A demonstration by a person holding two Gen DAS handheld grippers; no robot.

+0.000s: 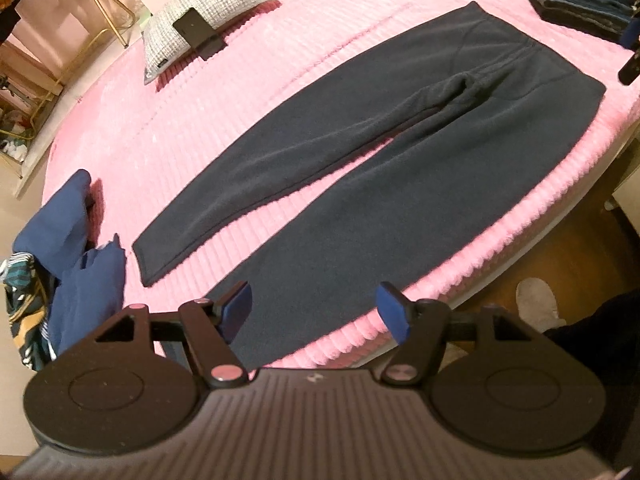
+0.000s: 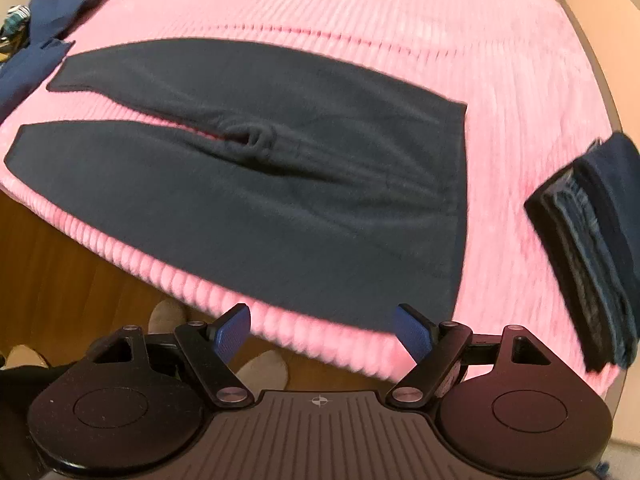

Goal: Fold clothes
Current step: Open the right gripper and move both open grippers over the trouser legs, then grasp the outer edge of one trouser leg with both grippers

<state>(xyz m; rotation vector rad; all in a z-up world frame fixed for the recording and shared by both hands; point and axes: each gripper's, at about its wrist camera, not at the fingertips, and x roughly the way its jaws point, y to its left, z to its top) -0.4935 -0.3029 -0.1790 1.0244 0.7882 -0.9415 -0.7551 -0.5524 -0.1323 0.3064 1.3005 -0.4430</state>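
Trousers [image 1: 360,152] lie flat along the bed [image 1: 280,40] edge ahead of you, cuffs nearest your left claw [image 1: 316,312], waistband nearest your right claw [image 2: 322,332], both spread apart and empty.

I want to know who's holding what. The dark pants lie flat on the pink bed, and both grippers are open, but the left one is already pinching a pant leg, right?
Not quite. The left gripper is open and pinches nothing: the left wrist view shows its fingers apart, above the pants, which lie flat on the pink bed. The right gripper is open too.
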